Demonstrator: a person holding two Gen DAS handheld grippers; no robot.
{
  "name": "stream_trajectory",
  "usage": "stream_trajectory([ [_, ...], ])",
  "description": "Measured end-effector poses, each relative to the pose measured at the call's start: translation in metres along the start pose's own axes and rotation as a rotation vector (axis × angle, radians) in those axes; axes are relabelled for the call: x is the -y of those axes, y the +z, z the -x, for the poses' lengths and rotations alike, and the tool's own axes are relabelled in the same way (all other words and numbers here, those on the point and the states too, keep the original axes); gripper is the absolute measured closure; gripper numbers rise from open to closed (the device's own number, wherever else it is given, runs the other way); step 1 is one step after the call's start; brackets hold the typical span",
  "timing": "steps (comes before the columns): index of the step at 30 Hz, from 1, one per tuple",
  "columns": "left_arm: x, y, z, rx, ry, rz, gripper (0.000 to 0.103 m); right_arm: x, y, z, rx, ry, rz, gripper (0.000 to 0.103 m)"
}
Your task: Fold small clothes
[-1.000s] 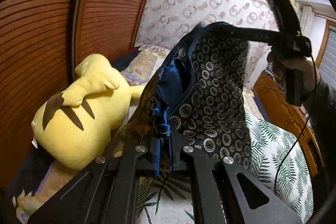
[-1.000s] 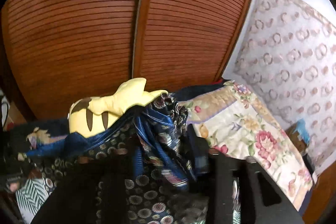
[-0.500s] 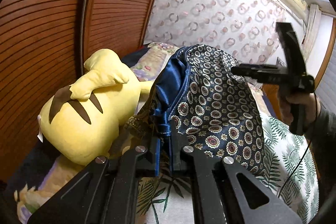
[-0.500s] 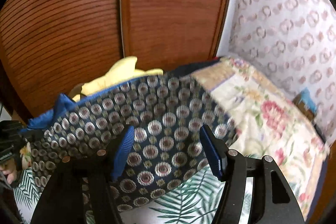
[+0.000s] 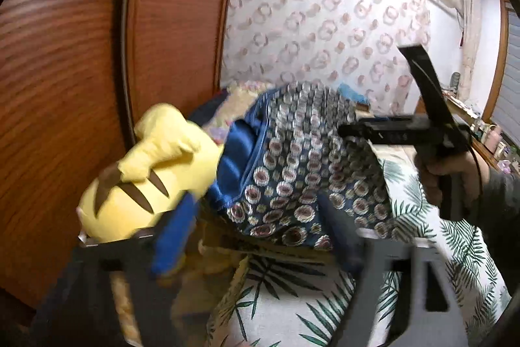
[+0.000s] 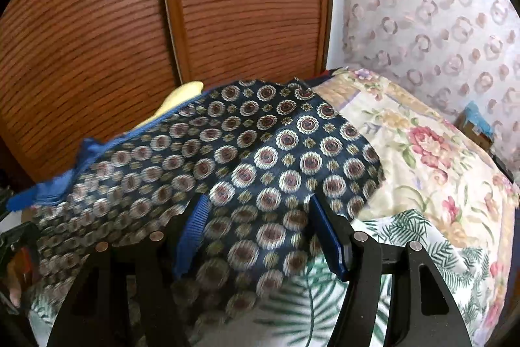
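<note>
In the left wrist view the left gripper (image 5: 256, 236) had let go: a second ago its jaws were clamped on the blue hem of the patterned garment (image 5: 302, 171), and now they were swinging open, wide apart, with the lower edge of the cloth lying between them but pressed by neither pad. The garment sat slumped in a heap on the bed (image 5: 292, 308), leaning against the yellow plush toy (image 5: 143, 184), its blue lining showing along the left side. Across the heap the right gripper (image 5: 349, 130), held by a hand (image 5: 451, 174), reached in beside the cloth's upper right edge; a second ago it had held that edge high in the air. In the right wrist view the right gripper (image 6: 260, 236) stood with its jaws well apart and the garment (image 6: 260, 152) spread flat under and between them, the blue pads (image 6: 195, 230) clear of the fabric as far as the blur allowed; half a second ago it was already released, and the cloth had since dropped lower and spread wider over the leaf-print sheet (image 6: 406, 233). With both grips gone, the lift looked finished and the garment laid down, so the next thing was probably to take fresh hold of an edge for a fold
</note>
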State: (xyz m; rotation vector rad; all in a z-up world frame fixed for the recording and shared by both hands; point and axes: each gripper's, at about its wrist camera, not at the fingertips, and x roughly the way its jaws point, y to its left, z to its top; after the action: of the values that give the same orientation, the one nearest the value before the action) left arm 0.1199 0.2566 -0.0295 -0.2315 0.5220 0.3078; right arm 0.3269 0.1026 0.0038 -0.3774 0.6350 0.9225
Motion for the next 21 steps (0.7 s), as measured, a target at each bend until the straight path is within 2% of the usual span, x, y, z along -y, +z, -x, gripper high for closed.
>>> stream_trajectory([
  [4, 0.013, 0.004, 0.02, 0.041, 0.032, -0.05, 0.015, -0.017, -0.018, 0.037, 0.049, -0.003, -0.02, 0.037],
  [8, 0.027, 0.003, 0.038, 0.065, 0.014, -0.091, 0.014, -0.031, -0.037, 0.066, 0.076, -0.034, -0.046, 0.036],
  [14, 0.049, -0.006, 0.057, 0.055, -0.064, -0.103, 0.014, -0.043, -0.073, 0.116, 0.113, -0.068, -0.088, 0.029],
  [21, 0.082, -0.024, 0.076, 0.054, -0.116, -0.147, 0.014, -0.061, -0.123, 0.178, 0.161, -0.161, -0.114, 0.018],
])
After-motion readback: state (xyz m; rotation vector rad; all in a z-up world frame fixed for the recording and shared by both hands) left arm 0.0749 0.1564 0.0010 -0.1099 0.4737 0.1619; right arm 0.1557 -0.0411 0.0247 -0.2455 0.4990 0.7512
